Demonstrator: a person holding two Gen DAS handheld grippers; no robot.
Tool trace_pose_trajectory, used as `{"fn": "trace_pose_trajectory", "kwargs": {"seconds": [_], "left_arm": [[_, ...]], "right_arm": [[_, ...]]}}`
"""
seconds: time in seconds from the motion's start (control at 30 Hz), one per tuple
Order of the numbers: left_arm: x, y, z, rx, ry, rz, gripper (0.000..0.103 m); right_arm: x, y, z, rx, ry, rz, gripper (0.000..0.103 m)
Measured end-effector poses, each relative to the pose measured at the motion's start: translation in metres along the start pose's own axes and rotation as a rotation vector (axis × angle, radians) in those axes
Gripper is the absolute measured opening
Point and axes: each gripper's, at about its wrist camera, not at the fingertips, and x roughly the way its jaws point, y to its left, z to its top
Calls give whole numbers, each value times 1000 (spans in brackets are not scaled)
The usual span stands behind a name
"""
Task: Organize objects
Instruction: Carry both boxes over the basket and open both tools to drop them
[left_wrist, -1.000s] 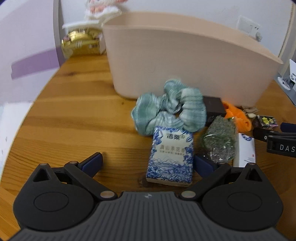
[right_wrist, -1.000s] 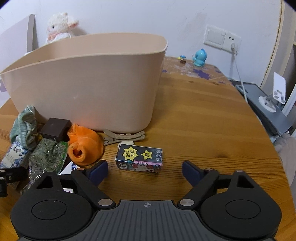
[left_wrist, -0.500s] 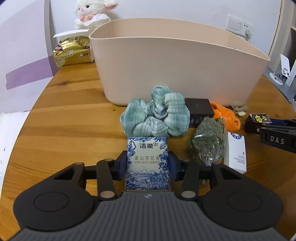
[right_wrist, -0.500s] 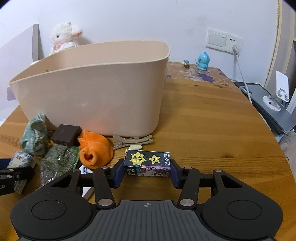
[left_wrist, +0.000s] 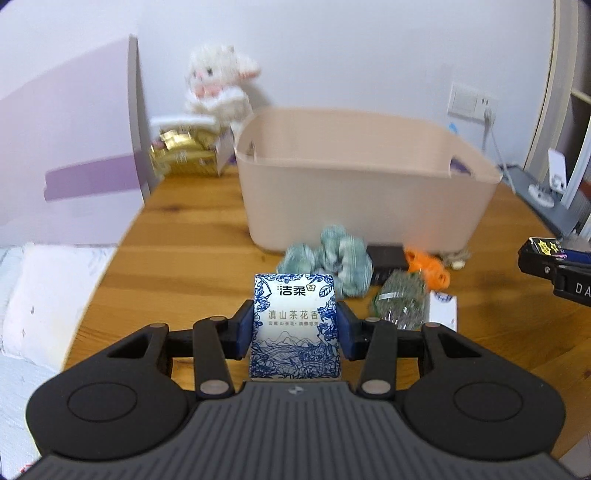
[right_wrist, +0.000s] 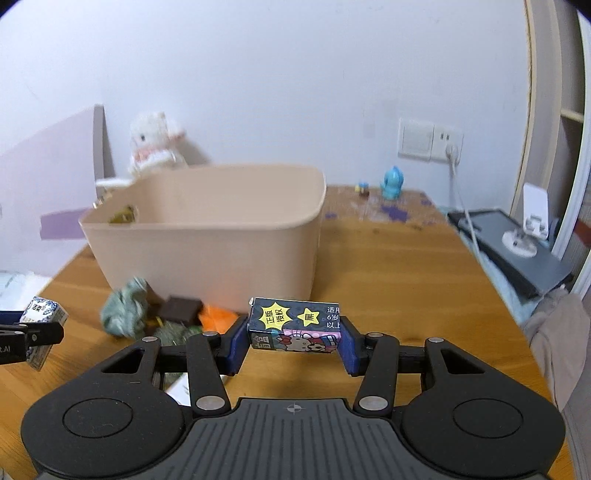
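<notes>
Wooden surface (left_wrist: 192, 258), both claws up off it and loaded for the drop: left claw (left_wrist: 295, 330) clamps the blue-white tissue pack (left_wrist: 294, 325), right claw (right_wrist: 293, 338) clamps the dark cartoon box (right_wrist: 293, 326). Beyond, the leftover scrunchie (left_wrist: 332, 258) and orange item (left_wrist: 424, 264) lie against the beige bin (left_wrist: 362, 199), probably the target; its inside is mostly hidden.

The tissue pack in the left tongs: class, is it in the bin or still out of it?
Out. The tissue pack sits clamped in the left tongs, in front of the bin, above the table.

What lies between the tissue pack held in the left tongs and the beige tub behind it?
In the left wrist view, a green scrunchie lies on the wooden table between the tissue pack and the beige tub.
</notes>
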Motion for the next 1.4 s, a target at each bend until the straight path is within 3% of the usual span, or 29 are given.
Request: {"fn": "trace_pose_trajectory", "kwargs": {"seconds": [0.2, 0.4, 0.53, 0.73, 0.97, 1.13, 1.27, 1.4], "left_arm": [[-28, 0, 20, 6, -85, -17, 48], [-29, -7, 49, 33, -145, -38, 48], [-17, -10, 74, 37, -169, -41, 48], [30, -16, 102, 35, -135, -14, 48], [87, -20, 124, 34, -93, -21, 48], [120, -25, 134, 45, -44, -5, 48], [145, -32, 132, 82, 28, 15, 48], [164, -34, 126, 109, 91, 25, 48]], "right_arm": [[-26, 7, 22, -27, -104, 9, 46], [-31, 16, 51, -54, -185, 13, 46], [-26, 23, 69, -61, -228, 10, 46], [1, 33, 94, -93, -255, -11, 46], [48, 42, 108, -136, -212, -48, 47], [87, 47, 110, -142, -121, -43, 47], [118, 41, 110, -78, 4, 19, 47], [136, 44, 103, -113, 22, -39, 47]]}}
